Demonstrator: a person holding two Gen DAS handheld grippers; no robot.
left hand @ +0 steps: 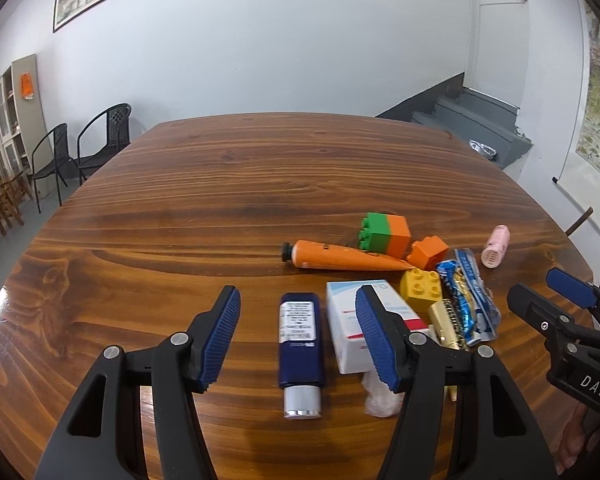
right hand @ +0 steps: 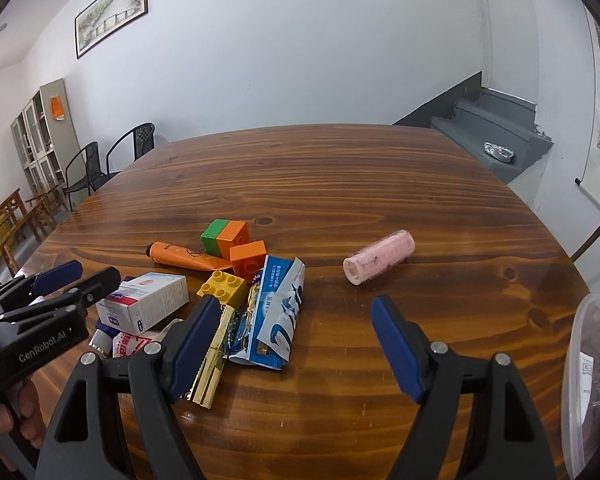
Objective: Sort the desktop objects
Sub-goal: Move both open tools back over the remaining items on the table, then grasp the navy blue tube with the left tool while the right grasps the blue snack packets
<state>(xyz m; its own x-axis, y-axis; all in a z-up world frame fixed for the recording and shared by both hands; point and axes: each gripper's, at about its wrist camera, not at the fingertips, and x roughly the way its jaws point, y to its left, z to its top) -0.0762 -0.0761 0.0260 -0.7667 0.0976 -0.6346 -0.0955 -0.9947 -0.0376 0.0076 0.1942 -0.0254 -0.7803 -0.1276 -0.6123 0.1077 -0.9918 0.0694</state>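
Both pairs of fingers stand apart, holding nothing: the left gripper (left hand: 298, 338) (marked "GenRobot.AI") frames a blue tube (left hand: 301, 346), its label perhaps unreadable; the right gripper (right hand: 296, 350) is lettered "DAS".

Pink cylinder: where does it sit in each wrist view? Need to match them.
Left wrist: pink cylinder at far right, lying on the table beyond the blue snack wrapper.
Right wrist: right of centre, alone on bare wood.
Shared landmark: yellow brick.
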